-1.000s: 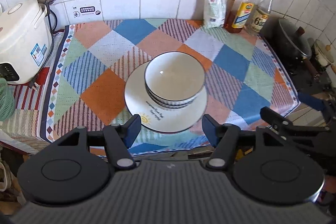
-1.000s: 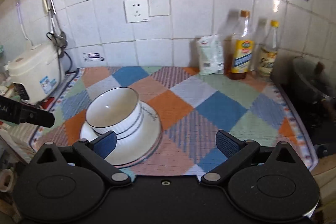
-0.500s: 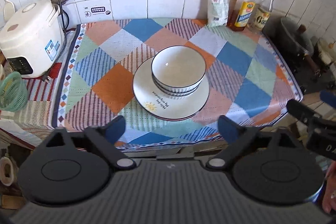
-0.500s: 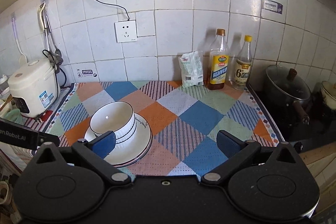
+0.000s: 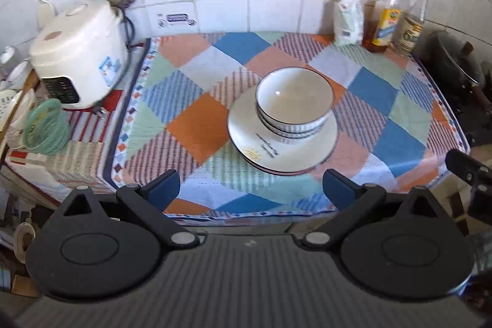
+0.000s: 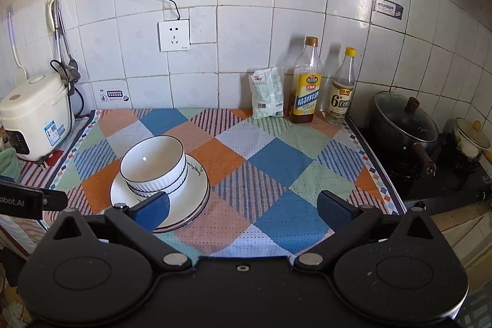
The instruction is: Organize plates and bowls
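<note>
Two white ribbed bowls [image 5: 293, 100] sit nested on a stack of white plates [image 5: 276, 152] in the middle of the checked cloth [image 5: 196, 125]. My left gripper [image 5: 251, 188] hangs over the cloth's front edge, just short of the plates. Its jaws are opening, wide apart, with nothing between them. In the right wrist view the bowls [image 6: 152, 162] and plates [image 6: 196, 195] lie at the left, partly behind the left finger. My right gripper [image 6: 243, 209] stands open and empty above the cloth's near edge.
A white rice cooker [image 5: 80, 66] and a green basket [image 5: 46, 128] stand at the left. At the back right are a pouch [image 6: 267, 92], an oil bottle [image 6: 306, 82] and a vinegar bottle [image 6: 341, 88]. A lidded black pot [image 6: 402, 125] sits on the stove at the right.
Both grippers have drawn back from the stack, so more of the counter shows. The left jaws have spread wider. Bowls and plates stay put.
</note>
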`<control>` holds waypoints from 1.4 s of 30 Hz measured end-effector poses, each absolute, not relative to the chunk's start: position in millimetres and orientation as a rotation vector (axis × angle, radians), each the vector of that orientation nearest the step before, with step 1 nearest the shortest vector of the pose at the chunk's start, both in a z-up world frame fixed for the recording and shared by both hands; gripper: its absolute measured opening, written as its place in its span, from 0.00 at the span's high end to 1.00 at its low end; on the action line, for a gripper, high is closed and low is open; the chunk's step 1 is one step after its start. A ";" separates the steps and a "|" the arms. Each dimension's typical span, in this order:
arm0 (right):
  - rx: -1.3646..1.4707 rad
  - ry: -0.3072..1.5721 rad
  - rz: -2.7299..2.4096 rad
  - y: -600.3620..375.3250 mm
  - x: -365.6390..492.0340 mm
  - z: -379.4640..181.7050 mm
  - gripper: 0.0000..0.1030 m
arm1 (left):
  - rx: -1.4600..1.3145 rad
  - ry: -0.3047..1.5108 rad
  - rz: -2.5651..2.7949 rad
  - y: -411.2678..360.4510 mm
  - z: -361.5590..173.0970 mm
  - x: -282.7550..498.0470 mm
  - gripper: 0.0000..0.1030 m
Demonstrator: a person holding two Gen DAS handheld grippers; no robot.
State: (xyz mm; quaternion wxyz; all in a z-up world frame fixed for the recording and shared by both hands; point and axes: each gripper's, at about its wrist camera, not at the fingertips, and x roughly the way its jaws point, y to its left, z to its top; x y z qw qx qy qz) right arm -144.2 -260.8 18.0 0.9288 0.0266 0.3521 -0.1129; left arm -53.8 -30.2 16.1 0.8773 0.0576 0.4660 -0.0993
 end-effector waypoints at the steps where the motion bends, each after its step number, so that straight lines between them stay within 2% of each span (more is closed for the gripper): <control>1: 0.062 0.721 -0.229 -261.1 -144.3 17.5 0.00 | 0.129 0.959 -0.205 -30.0 16.8 -55.2 0.02; 18: 0.015 0.652 -0.203 -241.0 -152.9 16.3 0.00 | 0.152 0.902 -0.175 -23.3 10.4 -65.4 0.02; 42: 0.055 0.677 -0.272 -253.0 -146.3 7.8 0.00 | 0.158 0.875 -0.173 -33.1 4.9 -57.6 0.02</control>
